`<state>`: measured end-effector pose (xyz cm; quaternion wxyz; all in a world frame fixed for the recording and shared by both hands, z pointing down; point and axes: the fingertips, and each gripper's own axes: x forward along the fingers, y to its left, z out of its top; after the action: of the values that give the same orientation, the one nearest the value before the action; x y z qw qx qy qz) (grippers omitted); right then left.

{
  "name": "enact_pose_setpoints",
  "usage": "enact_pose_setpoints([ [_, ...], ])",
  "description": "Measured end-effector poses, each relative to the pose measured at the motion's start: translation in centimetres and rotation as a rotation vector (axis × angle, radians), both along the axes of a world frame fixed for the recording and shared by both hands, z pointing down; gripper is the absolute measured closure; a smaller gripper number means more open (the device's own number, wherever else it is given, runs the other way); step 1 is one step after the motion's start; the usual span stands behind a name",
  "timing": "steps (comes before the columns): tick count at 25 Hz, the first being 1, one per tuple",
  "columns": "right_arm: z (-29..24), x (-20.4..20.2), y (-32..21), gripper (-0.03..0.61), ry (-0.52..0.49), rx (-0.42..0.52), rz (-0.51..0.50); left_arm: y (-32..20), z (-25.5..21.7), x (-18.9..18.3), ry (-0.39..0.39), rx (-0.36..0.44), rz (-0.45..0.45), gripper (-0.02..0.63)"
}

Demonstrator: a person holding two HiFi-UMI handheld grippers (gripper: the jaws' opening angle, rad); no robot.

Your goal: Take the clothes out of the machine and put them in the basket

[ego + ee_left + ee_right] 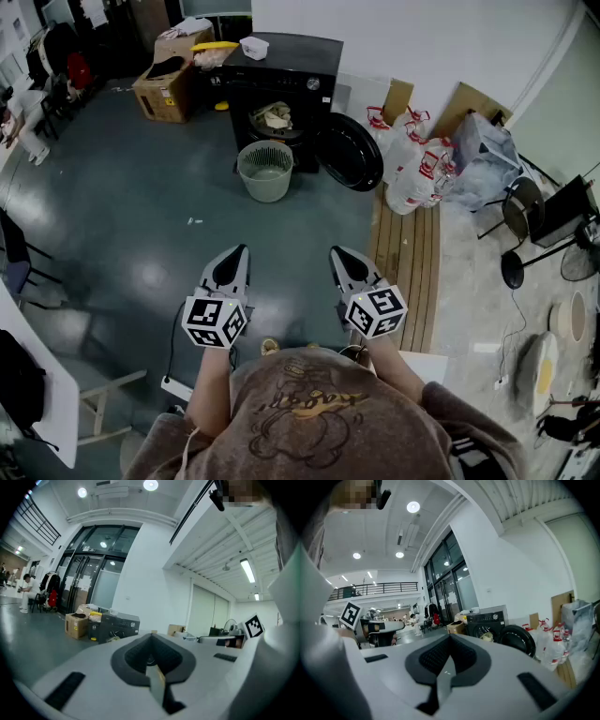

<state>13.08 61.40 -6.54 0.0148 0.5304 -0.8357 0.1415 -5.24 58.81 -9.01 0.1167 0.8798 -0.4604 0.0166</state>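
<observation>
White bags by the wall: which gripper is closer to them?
Right. The right gripper is short of the white bags, to their left; the left gripper is farther left still.

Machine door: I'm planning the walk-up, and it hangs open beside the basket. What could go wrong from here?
The open door juts out right of the machine, so a reaching arm may knock it. The basket stands close before it; stepping in could kick it aside. Clothes pulled out loosely may drop on the floor.

You face the machine [298, 56], clothes [275, 117] inside it, basket [265, 185] just before it, door [349, 150] open at its right, bags [412, 164] further right, cardboard box [164, 94] at its left.
</observation>
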Motion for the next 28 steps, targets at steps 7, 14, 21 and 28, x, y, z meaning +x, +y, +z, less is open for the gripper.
enact_pose_setpoints([
  [7,0.1,-0.7,-0.6,0.583,-0.019,-0.003,0.005,-0.6,0.1,-0.6,-0.001,-0.002,-0.006,0.611],
  [14,0.6,-2.7,-1.5,0.581,-0.004,-0.011,0.016,-2.1,0.5,-2.9,-0.039,0.001,0.009,0.611],
  [21,1.7,-4.3,-3.2,0.581,0.002,-0.01,0.044,-4.1,1.1,-5.0,-0.043,0.014,0.037,0.611],
  [28,2.4,-4.8,-7.0,0.581,-0.006,-0.024,0.055,-8.3,1.9,-5.6,-0.017,-0.005,0.038,0.611],
])
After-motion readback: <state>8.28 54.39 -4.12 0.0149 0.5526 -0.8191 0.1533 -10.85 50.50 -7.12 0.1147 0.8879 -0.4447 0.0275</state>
